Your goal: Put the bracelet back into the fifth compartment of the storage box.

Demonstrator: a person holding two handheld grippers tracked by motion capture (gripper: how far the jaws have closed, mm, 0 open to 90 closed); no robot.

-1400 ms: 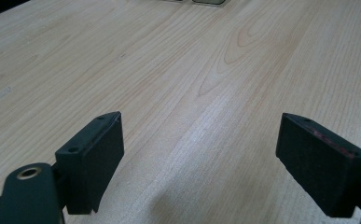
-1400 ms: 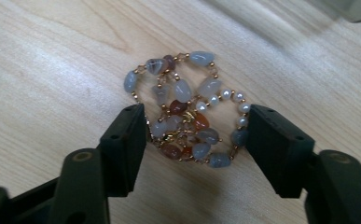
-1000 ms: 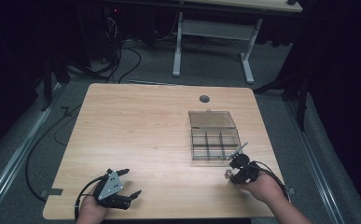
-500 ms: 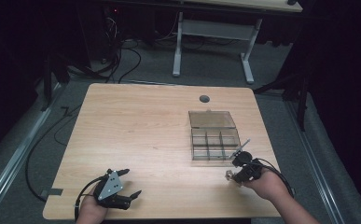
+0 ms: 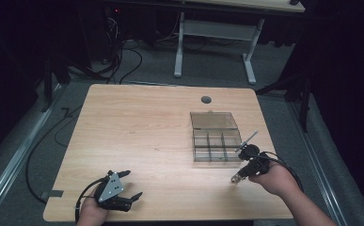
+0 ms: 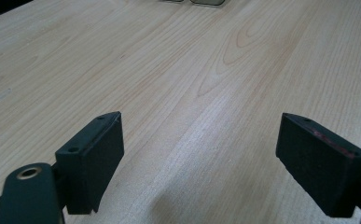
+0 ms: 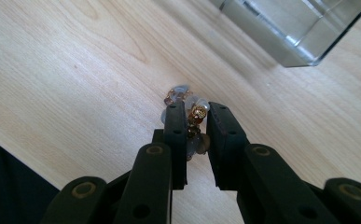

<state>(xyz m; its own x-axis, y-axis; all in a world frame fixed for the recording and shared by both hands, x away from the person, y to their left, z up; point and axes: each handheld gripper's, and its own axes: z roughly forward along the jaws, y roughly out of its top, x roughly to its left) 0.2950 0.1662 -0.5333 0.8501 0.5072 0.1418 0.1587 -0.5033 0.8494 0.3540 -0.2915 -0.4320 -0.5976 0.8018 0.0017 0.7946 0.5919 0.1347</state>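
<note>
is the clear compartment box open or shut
Open: the clear compartment box has its lid laid back flat behind it, dividers exposed; the compartments look empty.

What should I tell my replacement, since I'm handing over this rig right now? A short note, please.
Left claw: open, holding nothing, low over the table at its near left corner.
Right claw: shut on a beaded bracelet, at the table surface just in front of the clear compartment box.
Box: lid folded back, compartments look empty as far as the high view shows.
Done: bracelet gripped.
Left, probably: lift it and place it in a compartment.
</note>
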